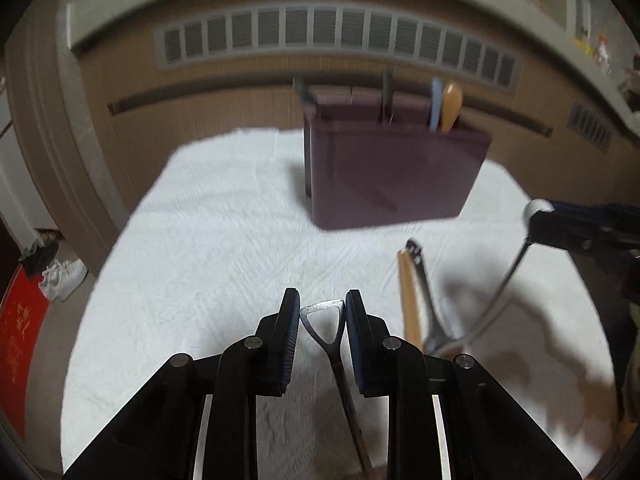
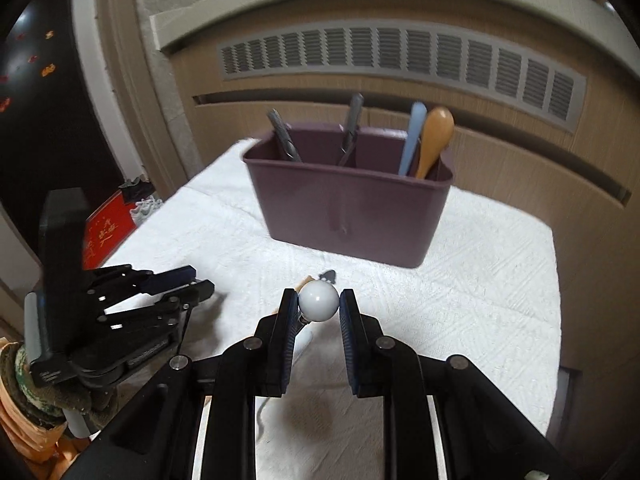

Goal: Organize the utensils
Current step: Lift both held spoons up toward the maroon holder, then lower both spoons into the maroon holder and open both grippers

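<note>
**2 utensils gripped in front of the plum caddy**

A smooth plum plastic caddy [image 2: 348,204] stands on the ribbed white cloth [image 2: 460,280], holding 4 handles: 2 dark metal, 1 pale blue, 1 wooden. Nearer than the caddy, the left gripper [image 1: 323,334] pinches a flat steel utensil [image 1: 326,320] with a triangular loop end. The right gripper [image 2: 319,304] clamps the glossy white ball [image 2: 319,302] on a bent steel ladle. 2 more utensils lie beside them, 1 wooden, 1 metal.
</note>
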Tool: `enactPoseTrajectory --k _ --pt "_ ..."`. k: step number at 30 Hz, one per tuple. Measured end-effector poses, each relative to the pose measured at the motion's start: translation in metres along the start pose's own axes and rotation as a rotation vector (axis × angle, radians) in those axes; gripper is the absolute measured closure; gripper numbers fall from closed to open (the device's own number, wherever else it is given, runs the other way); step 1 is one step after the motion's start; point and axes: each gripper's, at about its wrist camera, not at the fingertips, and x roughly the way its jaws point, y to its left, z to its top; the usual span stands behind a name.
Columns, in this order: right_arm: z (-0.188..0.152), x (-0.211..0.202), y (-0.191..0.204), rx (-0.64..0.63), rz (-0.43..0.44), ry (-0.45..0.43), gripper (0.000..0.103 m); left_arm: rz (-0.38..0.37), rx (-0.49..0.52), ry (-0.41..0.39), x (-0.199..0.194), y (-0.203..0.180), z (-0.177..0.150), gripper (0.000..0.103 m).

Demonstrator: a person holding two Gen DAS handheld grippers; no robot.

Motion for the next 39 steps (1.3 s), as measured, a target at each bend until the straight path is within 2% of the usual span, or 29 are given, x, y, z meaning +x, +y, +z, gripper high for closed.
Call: enactPoseTrajectory --k 4,8,14,22,26,33,36,39 --pt "0.004 -0.025 0.015 -0.052 -0.004 -0.045 0.083 0.014 0.038 -0.114 -0.039 -0.006 0.006 0.079" --pt "0.006 -0.049 0.028 -0.085 -0.014 -0.089 0.083 -0.003 0.046 -0.180 -0.067 -0.011 0.011 0.079" --pt "0.011 -0.077 0.037 -0.123 -0.050 -0.138 0.083 -0.006 0.064 -0.262 -0.096 -0.013 0.019 0.079" --pt "0.022 -0.096 0.041 -0.184 -0.141 -0.167 0.084 0.014 0.089 -0.326 -0.120 -0.019 0.035 0.079" --pt "0.039 -0.109 0.040 -0.217 -0.198 -0.207 0.084 0.028 0.134 -0.389 -0.137 -0.028 0.063 0.079" --pt "0.106 -0.154 0.035 -0.266 -0.333 -0.340 0.083 0.050 0.167 -0.510 -0.156 -0.043 0.145 0.079" --pt "0.135 -0.165 0.032 -0.296 -0.403 -0.401 0.083 0.047 0.171 -0.551 -0.153 -0.047 0.175 0.079" --pt "0.159 -0.161 0.027 -0.311 -0.436 -0.433 0.083 0.047 0.171 -0.574 -0.141 -0.048 0.196 0.079"
